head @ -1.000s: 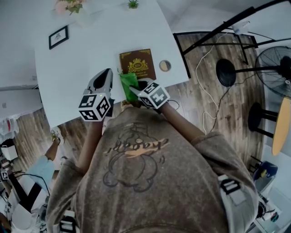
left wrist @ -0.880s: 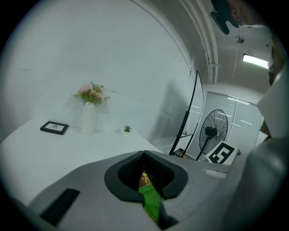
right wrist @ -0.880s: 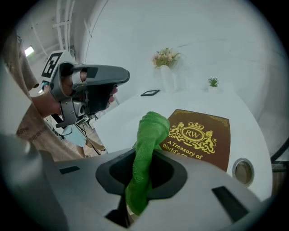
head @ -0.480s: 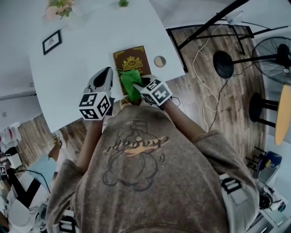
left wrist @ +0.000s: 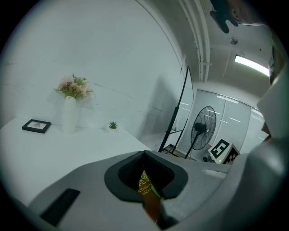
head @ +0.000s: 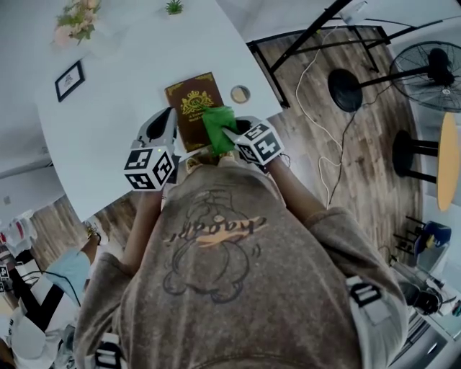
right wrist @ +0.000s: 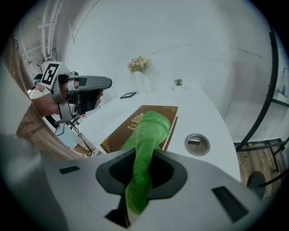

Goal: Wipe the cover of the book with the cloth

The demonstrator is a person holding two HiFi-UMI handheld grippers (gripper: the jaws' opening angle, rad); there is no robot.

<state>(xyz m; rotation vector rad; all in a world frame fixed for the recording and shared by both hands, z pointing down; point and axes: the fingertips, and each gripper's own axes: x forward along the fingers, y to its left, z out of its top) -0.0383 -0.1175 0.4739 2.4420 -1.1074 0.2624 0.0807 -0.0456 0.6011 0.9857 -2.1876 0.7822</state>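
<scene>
Book (head: 189, 108) lies flat on the white worktop (head: 108, 122), close to the near edge and toward the right-hand corner, with its brown cover and gold ornament facing up. Near the far left corner a small black picture frame (head: 69, 80) lies beside a vase of pale flowers (head: 73, 16), and a tiny green plant (head: 173, 6) sits further along the far edge. The left tool (head: 170, 115) hangs just beside the book's left edge. Its jaws are drawn together with nothing clamped between them, and a sliver of the cover shows through the slot behind them. The green cloth (head: 218, 128) drapes over the near right part of the cover, its bunched end resting on the gold print. The right tool (head: 236, 134) comes in from the near edge with its jaws clamped on the cloth's near end. A round metal grommet (head: 240, 94) is set in the worktop just right of the book, not touching it. Past the right edge a standing fan (head: 432, 72) rests on the wooden floor.
</scene>
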